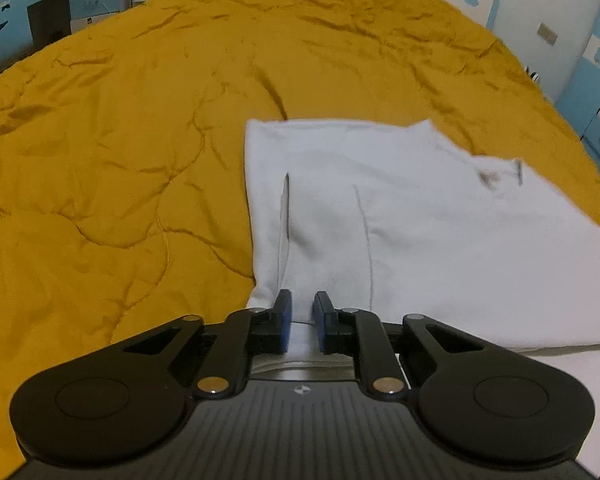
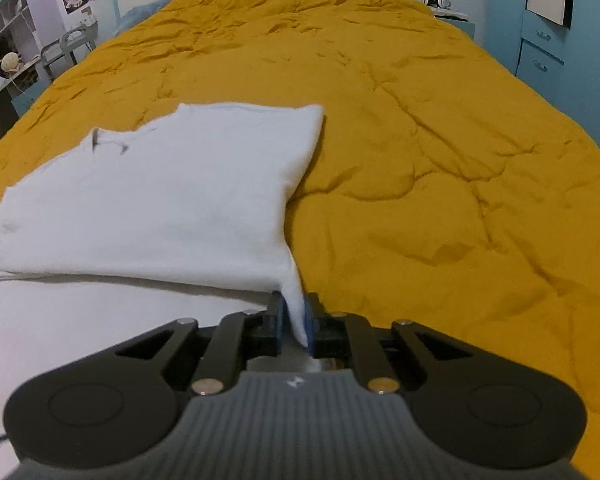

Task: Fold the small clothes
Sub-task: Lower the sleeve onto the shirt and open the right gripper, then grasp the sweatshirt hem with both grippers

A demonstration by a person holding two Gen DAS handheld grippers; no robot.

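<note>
A small white garment [image 1: 420, 232] lies partly folded on a mustard-yellow quilt [image 1: 120, 140]. In the left wrist view my left gripper [image 1: 302, 312] sits at the garment's near left corner with white cloth between its blue pads [image 1: 285, 314], jaws narrowly apart. In the right wrist view the same garment [image 2: 160, 196] spreads to the left. My right gripper [image 2: 293, 320] is shut on the garment's near right corner, a white strip of cloth pinched between the pads [image 2: 309, 320].
The yellow quilt [image 2: 440, 160] covers the whole bed. Blue cabinets [image 2: 540, 40] stand at the far right, shelves and a desk [image 2: 4, 68] at the far left. A blue chair [image 1: 4, 28] stands beyond the bed's left edge.
</note>
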